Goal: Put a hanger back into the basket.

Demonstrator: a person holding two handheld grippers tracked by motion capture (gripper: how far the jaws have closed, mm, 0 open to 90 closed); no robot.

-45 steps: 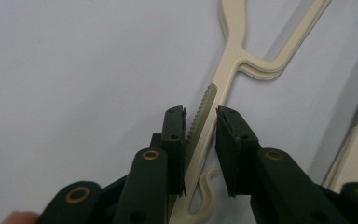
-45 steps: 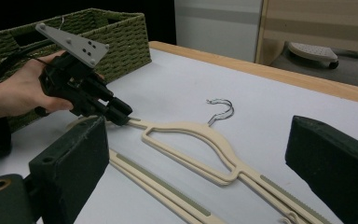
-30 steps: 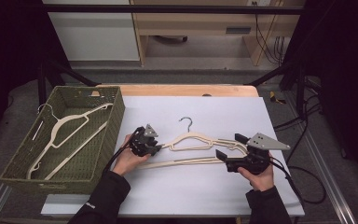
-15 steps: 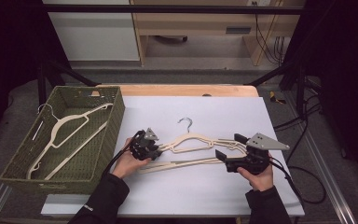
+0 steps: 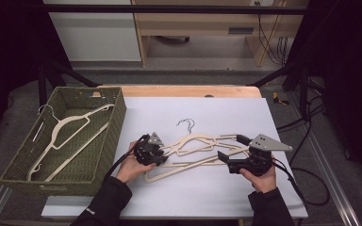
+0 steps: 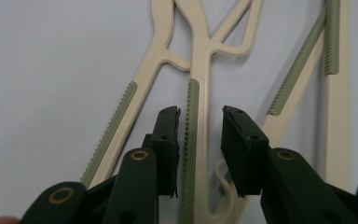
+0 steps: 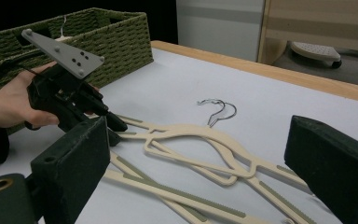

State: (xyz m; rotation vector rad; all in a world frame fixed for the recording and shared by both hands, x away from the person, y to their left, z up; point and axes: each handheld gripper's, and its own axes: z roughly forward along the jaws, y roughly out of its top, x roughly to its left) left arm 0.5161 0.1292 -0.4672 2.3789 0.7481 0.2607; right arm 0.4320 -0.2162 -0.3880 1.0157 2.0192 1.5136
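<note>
Two cream plastic hangers [image 5: 198,141] with grey metal hooks [image 5: 186,125] lie overlapped on the white table. My left gripper [image 5: 162,155] is at their left end. In the left gripper view its jaws [image 6: 200,116] straddle one hanger arm [image 6: 198,107] with a ribbed green strip. A small gap shows on each side, and the jaws have just been opening. My right gripper [image 5: 230,147] stands wide open at the hangers' right end. In the right gripper view its pads [image 7: 198,128] frame the hangers [image 7: 191,135], with the left gripper [image 7: 112,123] beyond them.
A green woven basket [image 5: 23,160] stands at the table's left side with another cream hanger [image 5: 70,125] inside; it also appears behind the left hand [image 7: 98,28]. A wooden edge [image 5: 184,91] runs along the table's far side. Cables trail from both grippers.
The left gripper has slid slightly toward the table's near edge along the hanger end. The right gripper and the hangers have kept their places.
</note>
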